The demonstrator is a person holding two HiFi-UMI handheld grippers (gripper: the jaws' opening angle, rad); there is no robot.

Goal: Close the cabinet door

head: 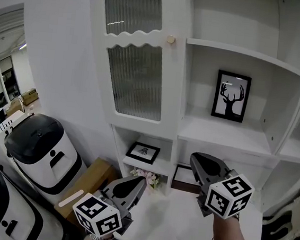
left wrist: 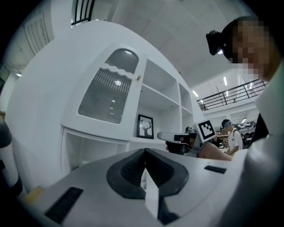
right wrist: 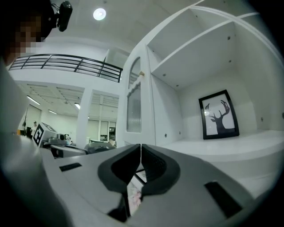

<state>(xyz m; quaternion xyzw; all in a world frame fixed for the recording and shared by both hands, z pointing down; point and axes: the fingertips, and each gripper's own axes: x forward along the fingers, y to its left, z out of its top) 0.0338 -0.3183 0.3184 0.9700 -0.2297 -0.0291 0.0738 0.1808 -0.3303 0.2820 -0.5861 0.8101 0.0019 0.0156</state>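
**A:** Where did the cabinet door (head: 135,83) stand at this entry?

**B:** Upper left of the white cabinet (head: 62,43). It had ribbed glass and a round knob (head: 170,39) at its right edge, just beside the open shelf with the deer picture (head: 231,96). The door sat roughly in line with the cabinet front. I couldn't tell whether it was fully seated.

**A:** Grippers?

**B:** Both were low on the near side, well apart from the door. The left gripper (head: 139,182) was clenched, with nothing between its jaws. The right gripper (head: 200,159), further right below the shelves, was likewise closed and empty.
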